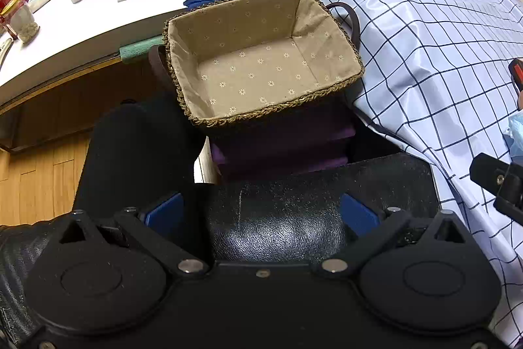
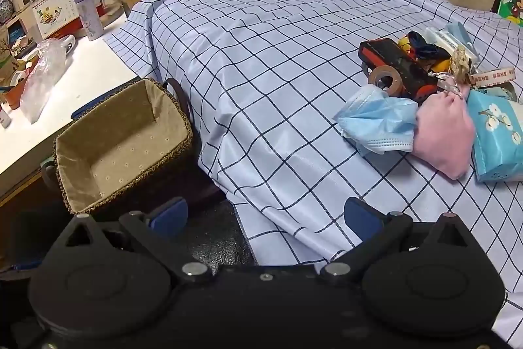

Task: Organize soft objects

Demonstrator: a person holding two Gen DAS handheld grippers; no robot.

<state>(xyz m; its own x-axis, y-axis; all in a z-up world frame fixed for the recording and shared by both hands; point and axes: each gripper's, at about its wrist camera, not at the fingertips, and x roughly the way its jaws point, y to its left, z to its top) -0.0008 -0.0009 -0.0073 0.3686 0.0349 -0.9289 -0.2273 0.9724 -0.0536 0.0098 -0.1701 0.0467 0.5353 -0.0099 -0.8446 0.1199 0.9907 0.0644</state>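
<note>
One crumpled pale-blue face mask (image 2: 379, 120)

Centre of the left view: basket (image 1: 261, 61) showing a tan lining with small white flowers and a brown braided rim. Right of the right view: light blue face mask (image 2: 376, 123), pink pouch (image 2: 441, 136), blue tissue pack (image 2: 498, 139) with white blossoms. Cloth (image 2: 278, 54) showing dark grid lines on pale blue.

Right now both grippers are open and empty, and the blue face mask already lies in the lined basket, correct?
Not quite. The basket is empty in both views; the right wrist view shows the blue face mask on the checked cloth beside the pink pouch. Both grippers are open and empty.
</note>
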